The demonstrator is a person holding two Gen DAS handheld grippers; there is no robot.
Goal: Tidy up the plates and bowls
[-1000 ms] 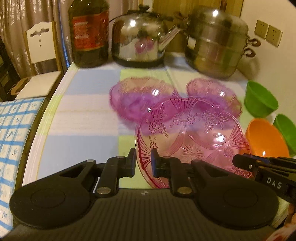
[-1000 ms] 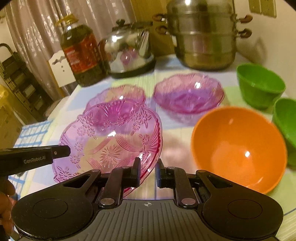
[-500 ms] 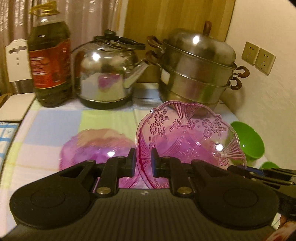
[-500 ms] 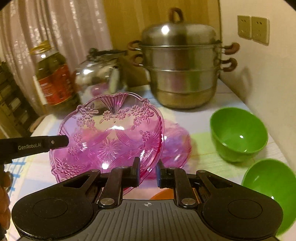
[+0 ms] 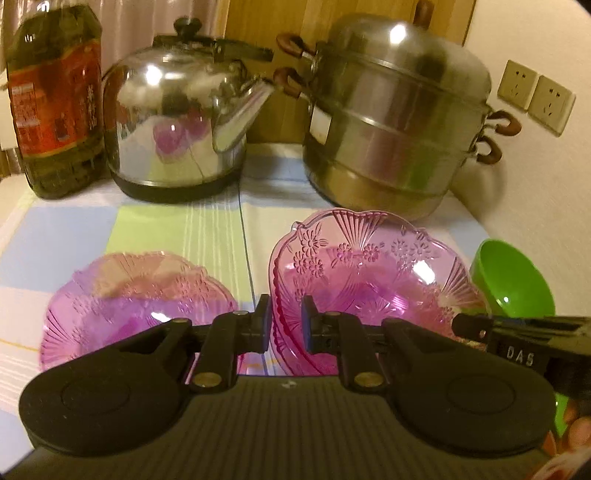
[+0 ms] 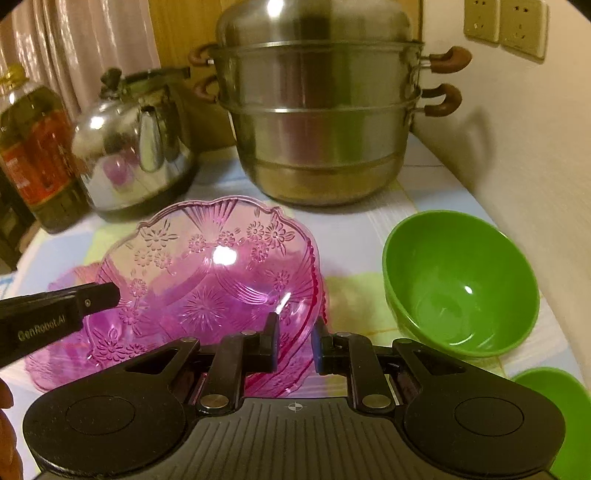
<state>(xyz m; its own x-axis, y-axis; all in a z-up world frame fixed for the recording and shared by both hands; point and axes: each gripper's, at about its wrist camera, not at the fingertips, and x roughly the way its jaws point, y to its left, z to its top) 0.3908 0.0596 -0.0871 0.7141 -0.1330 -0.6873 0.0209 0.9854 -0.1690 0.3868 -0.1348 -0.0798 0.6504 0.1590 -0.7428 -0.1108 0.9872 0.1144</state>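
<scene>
Both grippers pinch the same pink plate [image 5: 369, 284]: the left gripper [image 5: 284, 325] is nearly closed on its near left rim, the right gripper [image 6: 295, 341] likewise on its near right rim (the plate sits over another pink one). Left of the left gripper lies a second pink plate [image 5: 136, 291] on the table [image 5: 74, 236]. Right of the right gripper stands a green bowl [image 6: 461, 280]. Beyond are a kettle [image 5: 177, 129] and a steamer pot [image 6: 317, 110].

Cream wall [image 6: 535, 155], twin sockets [image 6: 504, 24], pale curtain [image 6: 92, 40]
</scene>
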